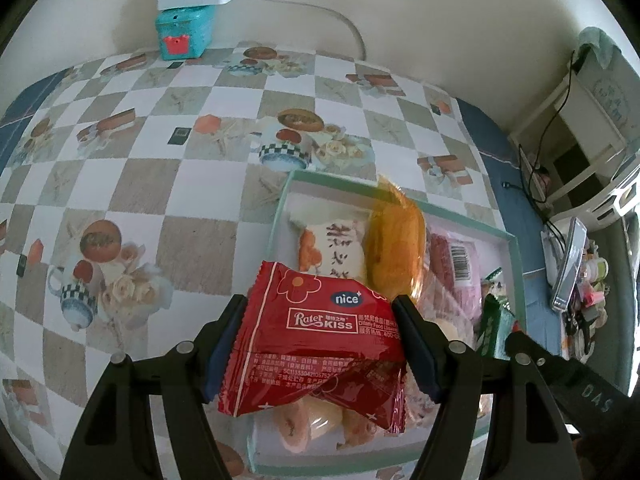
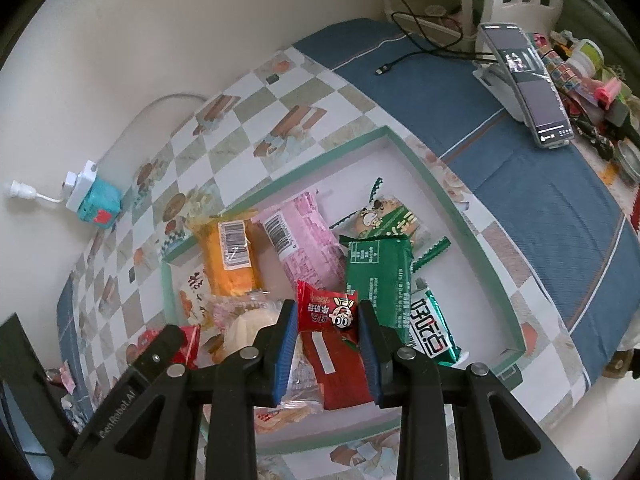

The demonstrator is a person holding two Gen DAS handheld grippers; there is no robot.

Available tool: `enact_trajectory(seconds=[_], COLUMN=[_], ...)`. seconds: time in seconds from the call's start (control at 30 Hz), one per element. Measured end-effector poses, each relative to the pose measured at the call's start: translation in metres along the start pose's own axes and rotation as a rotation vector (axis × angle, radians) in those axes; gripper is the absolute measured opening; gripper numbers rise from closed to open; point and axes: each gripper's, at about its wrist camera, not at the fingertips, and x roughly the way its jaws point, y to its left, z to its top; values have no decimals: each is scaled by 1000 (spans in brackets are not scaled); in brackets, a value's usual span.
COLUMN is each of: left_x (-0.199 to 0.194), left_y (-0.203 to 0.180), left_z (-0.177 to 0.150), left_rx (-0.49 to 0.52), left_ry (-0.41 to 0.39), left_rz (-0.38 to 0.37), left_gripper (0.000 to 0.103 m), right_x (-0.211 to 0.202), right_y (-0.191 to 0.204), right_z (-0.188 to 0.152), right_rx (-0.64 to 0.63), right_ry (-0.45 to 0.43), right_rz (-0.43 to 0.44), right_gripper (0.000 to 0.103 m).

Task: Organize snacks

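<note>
Left gripper (image 1: 322, 344): clamped on a red packet (image 1: 320, 340), held above the box's (image 2: 428, 178) near-left corner. Right gripper (image 2: 328, 334): closed on a small red candy (image 2: 328, 310) (cartoon face), over the box's near edge beside the green packs (image 2: 378, 280). Risk: the slick, crumpled wrappers may slip out and land outside the box or on the piled snacks.

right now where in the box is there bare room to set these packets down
Bare floor shows along the box's far wall, behind the pink packet, and in the corner beyond the green packet. The near end, under both grippers, is piled up.
</note>
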Motion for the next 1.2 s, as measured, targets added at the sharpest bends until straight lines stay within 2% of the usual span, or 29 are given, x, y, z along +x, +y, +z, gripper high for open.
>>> enact_trajectory(seconds=[0.27, 0.37, 0.53, 0.7, 0.87, 0.9, 0.97, 1.0, 1.2], left_x=[4, 4, -1, -8, -10, -10, -12, -13, -22], left_y=[-6, -8, -8, 2, 23, 27, 36, 41, 63], left_z=[3, 3, 3, 5, 7, 7, 8, 9, 11], left_rx=[26, 39, 45, 33, -12, -17, -37, -47, -103], left_ry=[2, 5, -1, -14, -15, -17, -27, -29, -37], left_rz=[-4, -14, -10, 41, 83, 93, 118, 127, 162], left_gripper=[75, 86, 87, 90, 92, 98, 103, 103, 103], right_x=[5, 7, 12, 14, 17, 18, 19, 19, 10], right_y=[4, 4, 2, -1, 1, 2, 6, 9, 25], right_z=[1, 1, 1, 1, 1, 1, 0, 0, -3], right_rx=[-9, -9, 9, 26, 14, 7, -11, -22, -90], right_ry=[8, 16, 37, 44, 45, 46, 44, 42, -3], right_rz=[-16, -21, -28, -50, -63, -68, -75, -76, -52], right_gripper=[33, 33, 35, 67, 82, 87, 92, 101, 103])
